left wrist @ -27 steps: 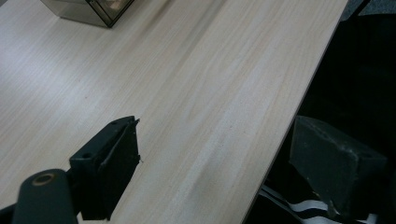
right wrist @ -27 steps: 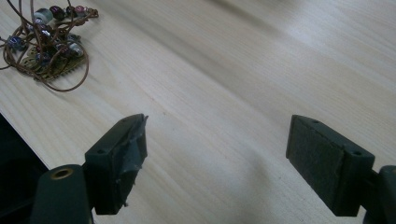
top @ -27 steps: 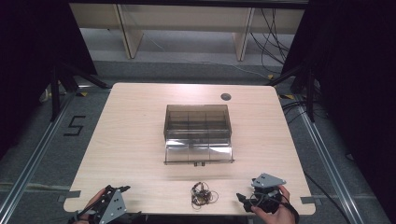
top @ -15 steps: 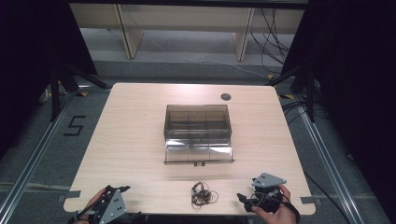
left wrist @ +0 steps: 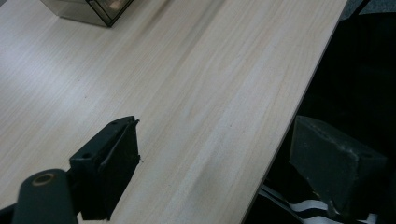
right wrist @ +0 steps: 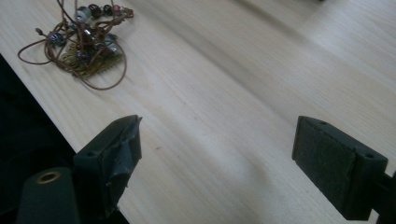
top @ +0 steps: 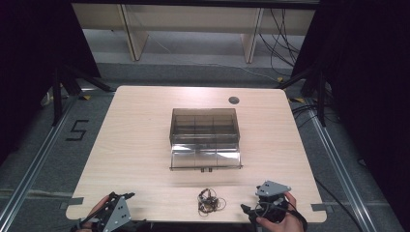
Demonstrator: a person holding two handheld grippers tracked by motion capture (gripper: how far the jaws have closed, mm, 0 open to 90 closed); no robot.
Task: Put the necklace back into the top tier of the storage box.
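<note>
On the table (top: 145,145) we see the box (top: 204,137) open at centre, the necklace (top: 210,200) untouched near the front edge, and both grippers, left (top: 126,197) and right (top: 246,209), released and empty, so nothing is stowed yet.

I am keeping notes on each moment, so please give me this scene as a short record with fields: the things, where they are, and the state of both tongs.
table: pale wood
box: clear, with compartments, at the table's middle, front flap folded down
beaded cord: tangled brown cord with beads, near the front edge, between the two tongs, untouched
left tongs: at the front left corner, jaws apart, nothing between them
right tongs: at the front right, jaws apart, nothing between them
nearest to the cord: right tongs
</note>
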